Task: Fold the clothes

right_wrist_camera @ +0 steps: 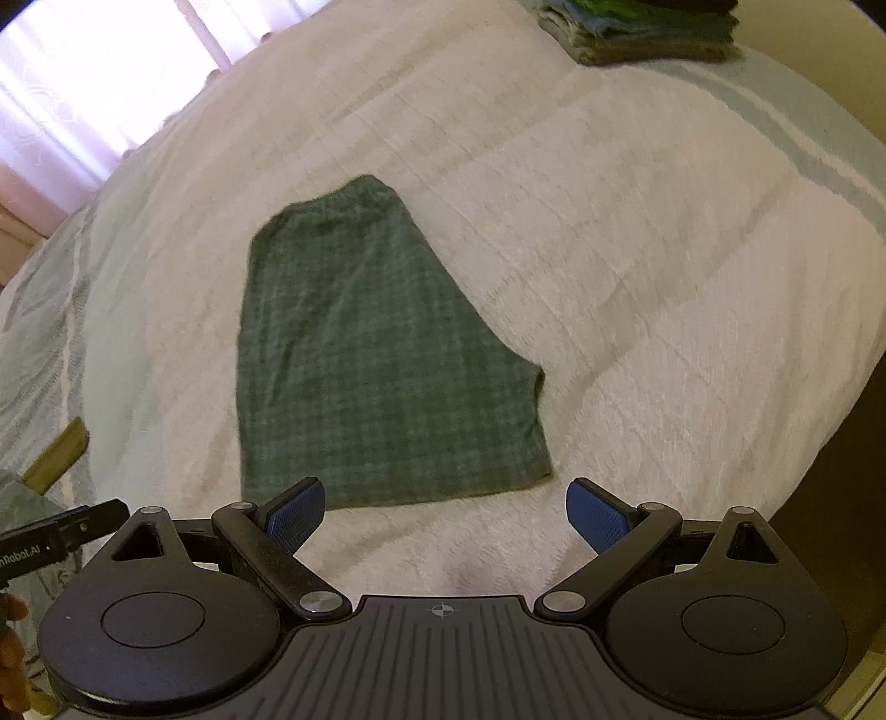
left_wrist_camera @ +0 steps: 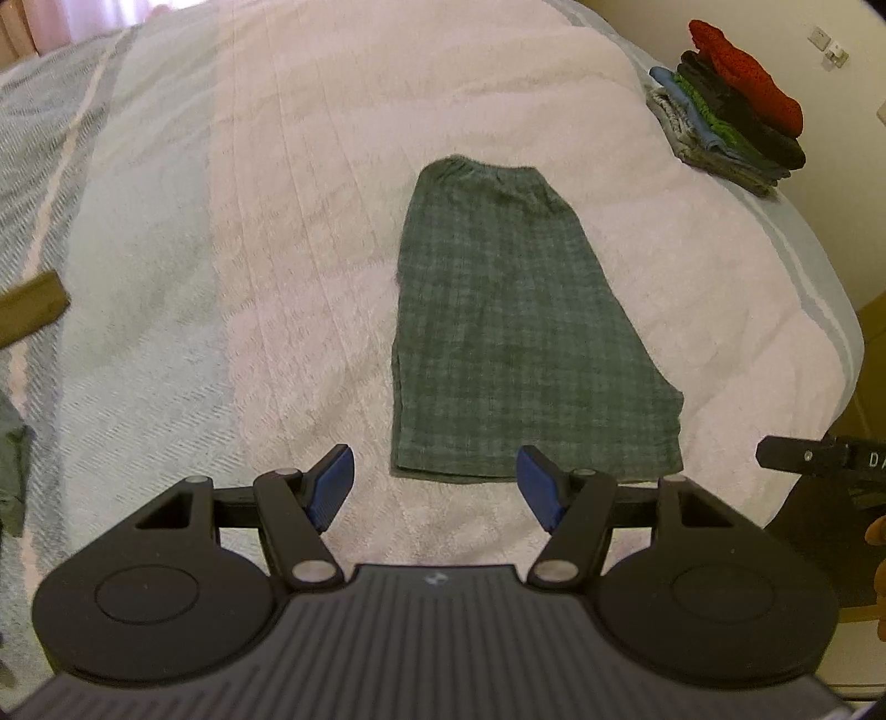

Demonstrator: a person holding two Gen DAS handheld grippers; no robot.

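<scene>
A green plaid pair of shorts (left_wrist_camera: pixel 509 327) lies flat on the pale bedspread (left_wrist_camera: pixel 277 221), folded in half lengthwise, waistband at the far end. The same plaid shorts (right_wrist_camera: pixel 376 354) appear in the right wrist view, hem nearest me. My left gripper (left_wrist_camera: pixel 436 487) hovers open just short of the hem, blue pads wide apart, nothing between them. Over the bed beside the hem's right corner, my right gripper (right_wrist_camera: pixel 446 518) is open and holds nothing. Part of the right gripper (left_wrist_camera: pixel 808 459) shows at the left view's right edge.
A stack of folded clothes (left_wrist_camera: pixel 731 116), red piece on top, sits at the bed's far right corner; the folded stack (right_wrist_camera: pixel 648 33) also shows at the top of the right view. A wooden piece (left_wrist_camera: pixel 33 307) juts in at left. The bed edge drops off at right.
</scene>
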